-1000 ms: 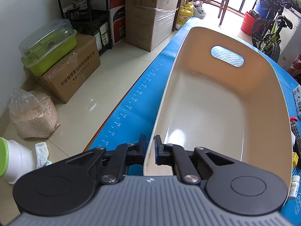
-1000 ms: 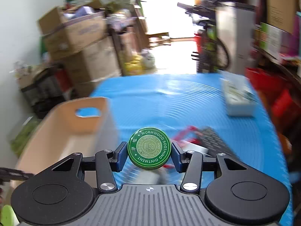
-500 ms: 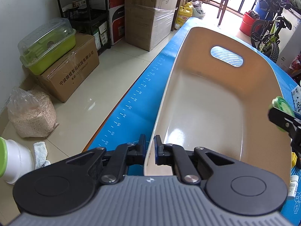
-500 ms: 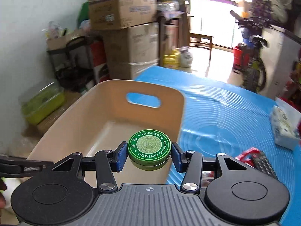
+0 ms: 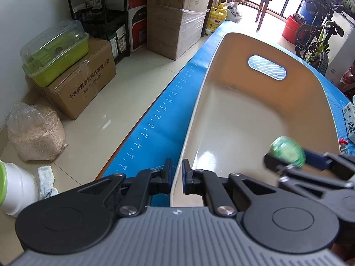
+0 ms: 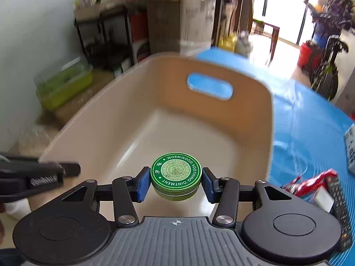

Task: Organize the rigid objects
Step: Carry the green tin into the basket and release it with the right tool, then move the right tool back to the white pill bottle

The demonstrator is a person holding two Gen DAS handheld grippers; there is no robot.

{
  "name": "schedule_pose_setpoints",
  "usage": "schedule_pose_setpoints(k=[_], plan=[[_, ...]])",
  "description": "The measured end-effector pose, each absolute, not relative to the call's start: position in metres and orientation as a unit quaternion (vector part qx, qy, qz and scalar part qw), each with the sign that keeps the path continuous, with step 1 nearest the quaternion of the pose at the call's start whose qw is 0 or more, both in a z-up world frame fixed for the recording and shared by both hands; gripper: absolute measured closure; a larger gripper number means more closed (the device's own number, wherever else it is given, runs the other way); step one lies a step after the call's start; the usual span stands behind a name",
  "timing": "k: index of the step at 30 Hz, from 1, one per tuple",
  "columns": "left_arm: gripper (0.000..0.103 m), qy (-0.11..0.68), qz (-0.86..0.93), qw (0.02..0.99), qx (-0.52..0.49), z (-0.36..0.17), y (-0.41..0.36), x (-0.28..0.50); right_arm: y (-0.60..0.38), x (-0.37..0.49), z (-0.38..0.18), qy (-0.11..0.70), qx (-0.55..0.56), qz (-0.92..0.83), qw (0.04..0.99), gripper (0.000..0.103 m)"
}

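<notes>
A beige plastic basket (image 5: pixel 255 115) with a handle slot stands on the blue mat (image 5: pixel 168 115); it also shows in the right wrist view (image 6: pixel 248 102). My left gripper (image 5: pixel 176 177) is shut on the basket's near rim. My right gripper (image 6: pixel 175 182) is shut on a round green ointment tin (image 6: pixel 176 174) and holds it above the basket's near end. The tin (image 5: pixel 287 151) and the right gripper (image 5: pixel 288 155) also show, blurred, in the left wrist view over the basket's right side.
A black remote (image 6: pixel 339 208) and a red packet (image 6: pixel 310 181) lie on the mat right of the basket. A white tissue pack (image 5: pixel 349 119) lies farther right. Cardboard boxes (image 5: pixel 84 84), a green bin (image 5: pixel 55 53) and a shelf stand on the floor left of the table.
My right gripper has carried the green tin leftward from over the mat to above the basket's inside. The left gripper has stayed clamped on the basket rim.
</notes>
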State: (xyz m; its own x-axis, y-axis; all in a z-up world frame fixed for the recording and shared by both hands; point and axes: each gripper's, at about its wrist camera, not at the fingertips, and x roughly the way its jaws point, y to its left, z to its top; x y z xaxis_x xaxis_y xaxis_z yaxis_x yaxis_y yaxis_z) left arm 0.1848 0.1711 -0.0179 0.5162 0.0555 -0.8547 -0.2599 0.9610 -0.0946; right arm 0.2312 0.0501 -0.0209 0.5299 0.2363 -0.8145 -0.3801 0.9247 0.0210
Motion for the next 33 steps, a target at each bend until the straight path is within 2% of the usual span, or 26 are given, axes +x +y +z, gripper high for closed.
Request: schedule_pose_setpoints(k=[9,13,17,24,25,27,33], plan=[[0.093,0.481,0.09,0.865,-0.106,-0.017,0.172,0.184,0.066,0.239,-0.039,0.521,-0.099,0.18,0.829,0.049],[0.093,0.481,0.089,0.866,-0.107,-0.018,0.171,0.183,0.062,0.239,-0.038,0.527,-0.086,0.183,0.826,0.049],[0.093,0.481,0.089,0.866,-0.107,-0.018,0.17,0.184,0.057,0.235,-0.031,0.512,-0.069,0.189,0.835,0.04],[0.093,0.481,0.088,0.866,-0.108,-0.018,0.171,0.184,0.036,0.22,-0.004,0.465,-0.024,0.21,0.86,0.035],[0.093,0.481,0.088,0.865,-0.109,-0.018,0.171,0.184,0.031,0.217,0.002,0.458,-0.015,0.207,0.864,0.032],[0.093,0.481,0.088,0.865,-0.11,-0.018,0.172,0.184,0.02,0.215,0.013,0.44,0.0,0.196,0.877,0.019],[0.093,0.481,0.088,0.865,-0.111,-0.018,0.172,0.184,-0.03,0.204,0.033,0.413,0.058,0.161,0.895,0.018]])
